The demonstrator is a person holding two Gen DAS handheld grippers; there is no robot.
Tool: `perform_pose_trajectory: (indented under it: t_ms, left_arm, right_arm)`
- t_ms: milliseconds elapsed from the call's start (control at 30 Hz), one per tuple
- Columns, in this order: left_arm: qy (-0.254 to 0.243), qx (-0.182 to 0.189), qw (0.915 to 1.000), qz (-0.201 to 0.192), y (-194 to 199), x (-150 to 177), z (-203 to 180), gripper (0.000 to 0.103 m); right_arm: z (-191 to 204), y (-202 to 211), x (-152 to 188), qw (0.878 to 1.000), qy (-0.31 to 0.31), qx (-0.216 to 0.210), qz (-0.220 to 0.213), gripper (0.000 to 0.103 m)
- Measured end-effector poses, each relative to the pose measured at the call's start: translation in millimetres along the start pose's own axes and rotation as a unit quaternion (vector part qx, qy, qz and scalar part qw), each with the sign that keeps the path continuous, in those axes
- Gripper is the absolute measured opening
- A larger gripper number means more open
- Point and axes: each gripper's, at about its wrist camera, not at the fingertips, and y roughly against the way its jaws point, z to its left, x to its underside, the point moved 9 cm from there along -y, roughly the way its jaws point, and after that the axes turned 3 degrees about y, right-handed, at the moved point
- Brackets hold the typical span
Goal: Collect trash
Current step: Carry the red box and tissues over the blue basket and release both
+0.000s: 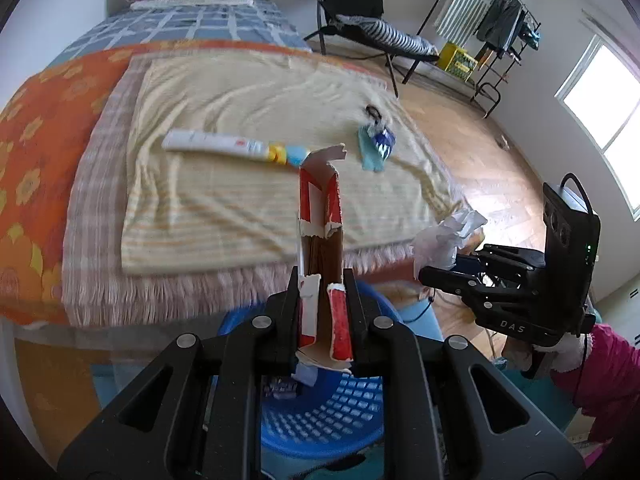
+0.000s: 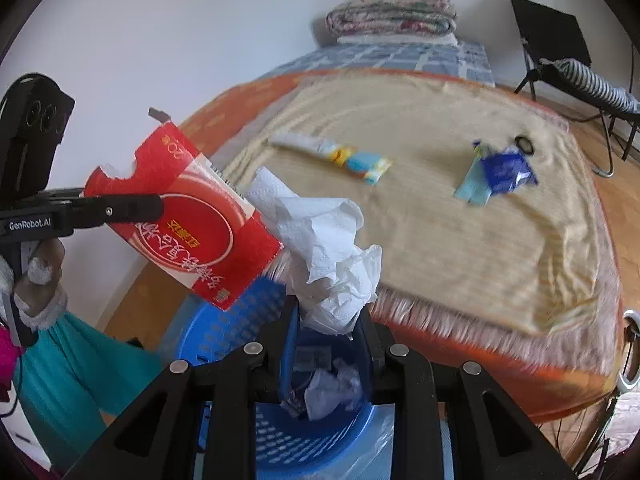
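The left tool (image 1: pixel 322 300) is clamping a torn red carton (image 1: pixel 320 240), its two fingers pressed against the carton's narrow sides near the lower centre of the left wrist view. The carton is standing up and away from the tool, its ragged open end reaching toward the middle of the frame. In the right wrist view the same carton (image 2: pixel 188 216) is showing at left centre as a flat red face with printed characters, pinched by the left tool (image 2: pixel 132 206).

The right tool (image 2: pixel 330 320) is gripping a crumpled white tissue (image 2: pixel 320 240), jaws nearly closed on its lower end; the tissue is billowing upward from the fingers at the centre of that frame. In the left wrist view the tissue (image 1: pixel 444 240) is sticking out of the right tool (image 1: pixel 432 272) at right centre.

A blue basket (image 2: pixel 224 328) is sitting directly below both tools, at the bottom centre of each view, already holding crumpled paper and wrappers. The basket (image 1: pixel 320 412) is standing just beside the edge of the bed (image 1: pixel 180 288).

Farther up on the bed's cream cloth, well apart from the tools, a white tube (image 1: pixel 216 142) is lying left of centre, and a blue wrapper (image 1: pixel 378 146) is lying to its right.
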Motion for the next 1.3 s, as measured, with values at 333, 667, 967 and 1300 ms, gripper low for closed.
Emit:
perform_pose_trajectory:
  t_ms: [333, 667, 967, 1300]
  left_arm:
    - [0.007, -0.004, 0.9990, 0.043, -18, 44, 14, 0.015]
    - [-0.013, -0.027, 0.9946, 0.100, -52, 77, 20, 0.015]
    - [-0.015, -0.044, 0.9911, 0.125, -66, 88, 26, 0.016]
    - [-0.009, -0.053, 0.9909, 0.124, -67, 86, 30, 0.042]
  right_arm:
    - [19, -20, 40, 0.999, 0.002, -0.013, 0.039, 0.026]
    - [30, -43, 61, 0.997, 0.011, -0.022, 0.075, 0.026]
    - [31, -52, 70, 0.996, 0.011, -0.023, 0.089, 0.029]
    - [26, -52, 69, 0.996, 0.008, -0.013, 0.090, 0.041]
